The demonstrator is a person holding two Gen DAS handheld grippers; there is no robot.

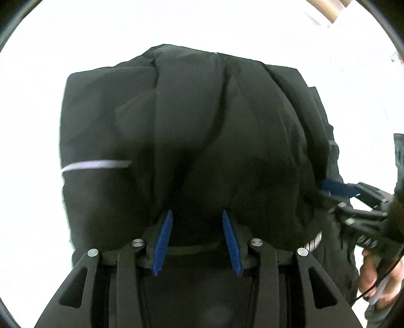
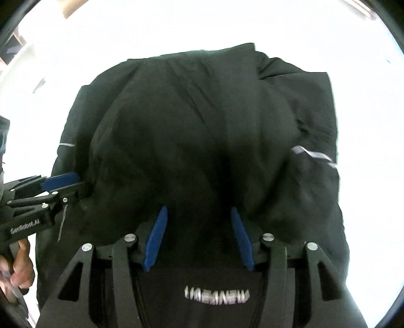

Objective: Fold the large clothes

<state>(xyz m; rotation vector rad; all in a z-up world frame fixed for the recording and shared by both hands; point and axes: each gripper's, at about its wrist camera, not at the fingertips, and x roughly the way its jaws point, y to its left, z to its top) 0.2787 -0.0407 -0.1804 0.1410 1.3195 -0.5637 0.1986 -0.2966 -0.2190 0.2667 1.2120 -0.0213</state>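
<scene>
A large black garment (image 1: 202, 141), bunched into a thick heap of folds, lies on a bright white tabletop (image 1: 32, 101) and fills the middle of both wrist views. A thin pale stripe (image 1: 96, 165) crosses the garment's left part in the left wrist view, and another pale stripe (image 2: 313, 155) shows on its right part in the right wrist view. On the cloth nearest the right camera there is a row of silvery block letters (image 2: 217, 295); they are blurred and seem turned upside down, so they cannot be read.

The left claw (image 1: 197, 214) sits at the near edge of the garment with its blue ribbed pads (image 1: 162, 239) spread apart and dark cloth lying between them; nothing is pinched. The right claw (image 2: 198, 210) is likewise spread wide at the garment's near edge, its blue pads (image 2: 156, 234) apart with cloth between them.

In the right wrist view the left claw also appears against the garment's left side, its black body printed with white writing that reads roughly "GenRobot.AI" (image 2: 25, 227), and a bare hand (image 2: 17, 272) grips its handle. In the left wrist view the right claw shows against the garment's right side, blurred, with a hand (image 1: 376, 275) beneath it. A strip of tan wood (image 1: 328, 10) lies beyond the tabletop's far edge.
</scene>
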